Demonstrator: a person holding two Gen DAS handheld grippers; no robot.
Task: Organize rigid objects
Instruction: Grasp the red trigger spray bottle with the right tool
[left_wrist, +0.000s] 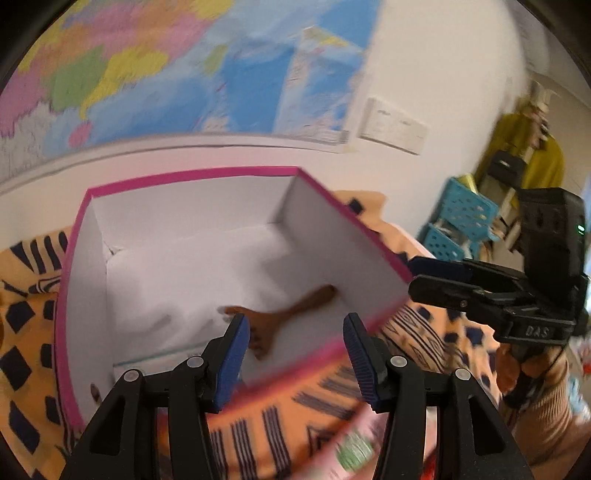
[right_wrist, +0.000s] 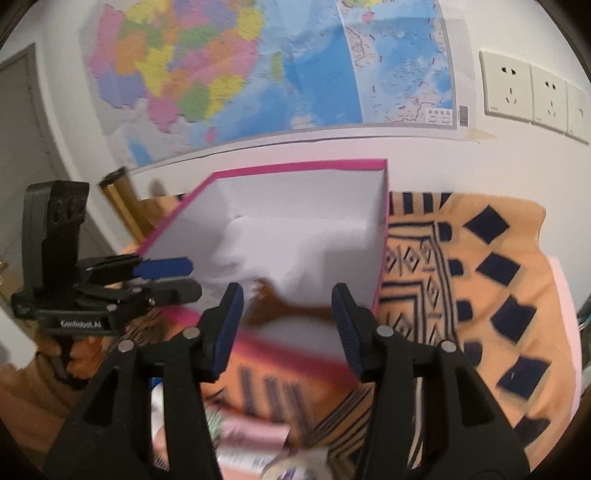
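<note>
Risk: wooden comb (left_wrist: 275, 320) already in pink-rimmed box (left_wrist: 354, 236), near its front wall, box on patterned cloth (right_wrist: 480, 258). Left gripper (left_wrist: 295, 350) and right gripper (right_wrist: 288, 325) jaws open, empty. Both over front rim; careless move could clip rim, shove box.

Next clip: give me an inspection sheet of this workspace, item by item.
Surface: orange patterned cloth with dark diamonds.
Job's things: pink-edged white box, open; brown wooden tool lying inside, blurred.
Clutter: pink packet at the near edge, blurred.
Grippers: left gripper and right gripper both open, nothing between the fingers.
Cables: nothing seen.
Surroundings: wall map, wall sockets, blue perforated baskets.
</note>
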